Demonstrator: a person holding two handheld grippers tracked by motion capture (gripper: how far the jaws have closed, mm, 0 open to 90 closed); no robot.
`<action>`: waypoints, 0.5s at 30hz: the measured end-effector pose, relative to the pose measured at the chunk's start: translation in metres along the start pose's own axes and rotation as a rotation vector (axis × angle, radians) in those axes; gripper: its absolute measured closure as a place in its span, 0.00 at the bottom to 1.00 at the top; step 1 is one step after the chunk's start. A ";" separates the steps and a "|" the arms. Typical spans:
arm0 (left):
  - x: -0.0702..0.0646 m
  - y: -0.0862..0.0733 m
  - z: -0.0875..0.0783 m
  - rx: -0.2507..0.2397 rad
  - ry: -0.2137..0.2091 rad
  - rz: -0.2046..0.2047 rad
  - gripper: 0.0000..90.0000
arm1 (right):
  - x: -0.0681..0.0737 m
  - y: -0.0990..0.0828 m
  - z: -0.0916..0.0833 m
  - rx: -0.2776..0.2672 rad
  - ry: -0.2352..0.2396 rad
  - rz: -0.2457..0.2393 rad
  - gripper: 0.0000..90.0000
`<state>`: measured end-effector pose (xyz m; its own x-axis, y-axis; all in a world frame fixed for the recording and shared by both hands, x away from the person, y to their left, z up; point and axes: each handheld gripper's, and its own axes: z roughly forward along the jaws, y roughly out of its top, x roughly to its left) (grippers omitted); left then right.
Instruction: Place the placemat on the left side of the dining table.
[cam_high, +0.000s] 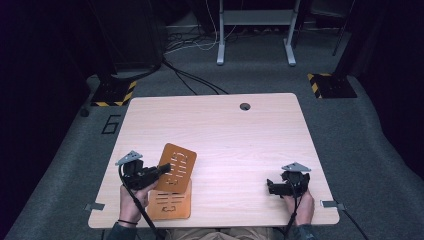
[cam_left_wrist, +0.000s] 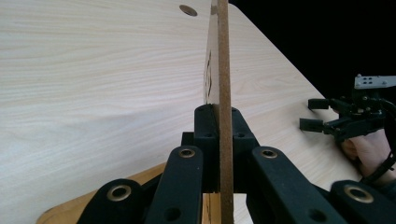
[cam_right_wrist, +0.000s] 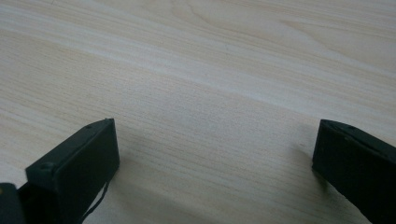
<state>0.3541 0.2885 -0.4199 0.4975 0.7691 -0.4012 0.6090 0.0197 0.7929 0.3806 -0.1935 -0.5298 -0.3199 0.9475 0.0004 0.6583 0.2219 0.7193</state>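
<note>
Jaws of left gripper (cam_left_wrist: 218, 140) clamp slotted board (cam_high: 176, 167) above second board (cam_high: 170, 204); right gripper (cam_high: 270, 186) gapes.

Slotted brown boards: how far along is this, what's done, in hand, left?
Early stage. Done: the left gripper has clamped one slotted brown board by its edge and tilted it up off the table. In hand: that board, held on edge between the shut jaws. Left: the second slotted board lies flat at the near edge, untouched; the right gripper is open and empty over bare wood. Where the boards go cannot be told.
</note>
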 end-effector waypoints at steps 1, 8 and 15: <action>0.001 0.001 -0.001 -0.002 0.003 0.002 0.96 | 0.000 0.000 0.000 0.000 0.000 0.000 0.00; 0.008 0.005 -0.007 -0.010 0.026 -0.003 0.96 | 0.000 0.000 0.000 0.001 0.000 0.002 0.00; 0.016 0.011 -0.011 -0.021 0.055 -0.014 0.96 | 0.000 0.000 0.000 0.001 -0.002 0.004 0.00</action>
<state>0.3616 0.3078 -0.4127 0.4537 0.8027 -0.3870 0.6022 0.0439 0.7972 0.3809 -0.1933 -0.5299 -0.3155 0.9489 0.0023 0.6601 0.2178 0.7189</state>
